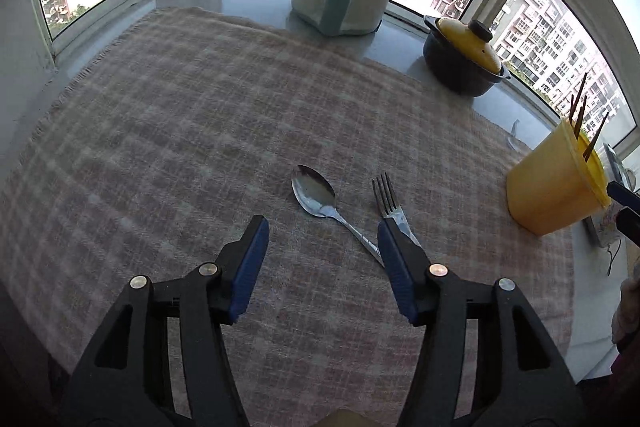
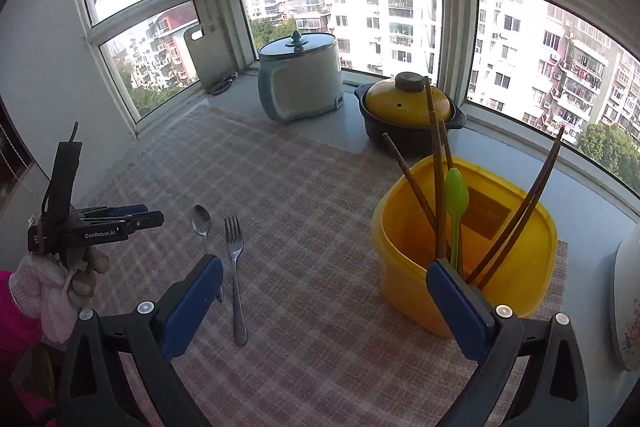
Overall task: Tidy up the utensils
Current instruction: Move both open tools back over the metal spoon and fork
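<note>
Both tongs [image 1: 323, 233] [image 2: 325, 281] agape, empty

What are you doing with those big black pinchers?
A person is tidying utensils into the yellow tub. Chopsticks and a green spoon already stand in it. A metal spoon and a fork lie side by side on the checked cloth. The left gripper hangs open over the spoon's handle, and the right gripper is open and empty beside the tub.

Daylit bay windows [image 2: 340, 27] overlook apartment blocks; checked cloth [image 1: 200, 131] covers the counter.
</note>
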